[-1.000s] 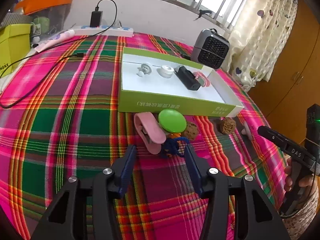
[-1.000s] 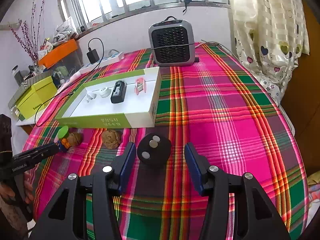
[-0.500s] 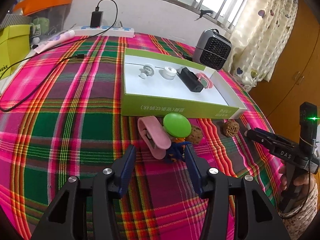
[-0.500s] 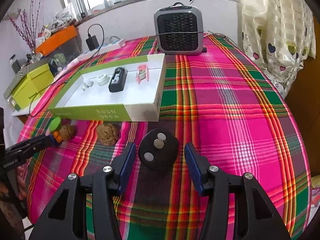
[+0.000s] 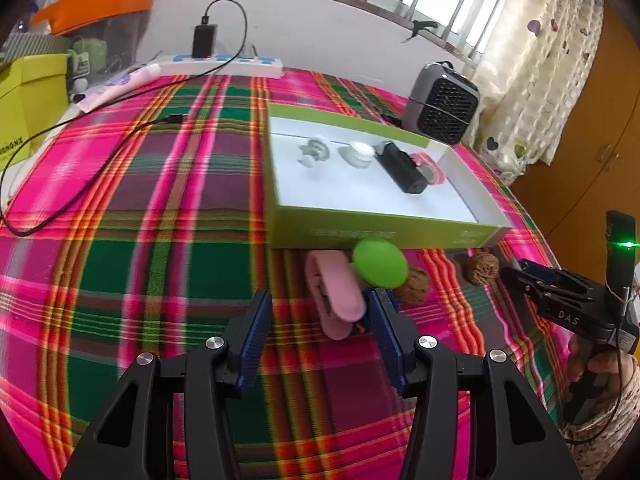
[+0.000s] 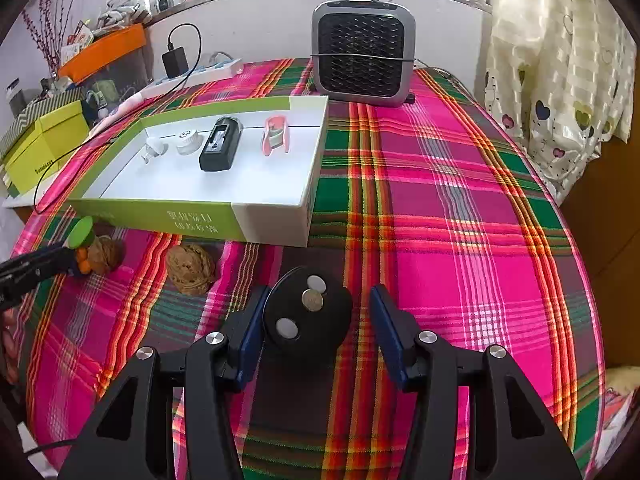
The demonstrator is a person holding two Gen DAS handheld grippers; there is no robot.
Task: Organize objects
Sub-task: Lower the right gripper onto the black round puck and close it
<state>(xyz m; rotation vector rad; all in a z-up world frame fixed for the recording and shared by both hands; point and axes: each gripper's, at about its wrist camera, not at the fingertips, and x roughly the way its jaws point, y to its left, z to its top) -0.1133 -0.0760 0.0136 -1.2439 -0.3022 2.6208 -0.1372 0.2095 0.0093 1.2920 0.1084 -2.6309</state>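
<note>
- Your left wrist view alone shows the pink clip (image 5: 334,298): it lies between your left gripper (image 5: 320,334) jaws, hard against the right-hand one, with cloth free up to the left-hand one. The jaws stand half apart and press on nothing.
- The green-capped toy (image 5: 380,262) stands just beyond that right jaw tip, touching the clip. One walnut (image 5: 414,290) sits right beside it; a second walnut (image 5: 482,273) lies farther right.
- Your right wrist view alone shows the black disc (image 6: 308,314) with its three round metal pieces. It sits between your right gripper (image 6: 318,330) jaws, against the left-hand jaw, with a gap to the right-hand one. These jaws are half apart too, gripping nothing.
- Ahead of both sets of jaws lies the green and white box (image 6: 276,222), holding two small white parts, a black block (image 6: 221,144) and a pink-rimmed piece.
- Against a second ago: the clip and toy were ahead of your left jaw tips, and now the clip is in between them. The disc, then just at your right jaw tips, now lies deeper between them. Neither opening has changed.
</note>
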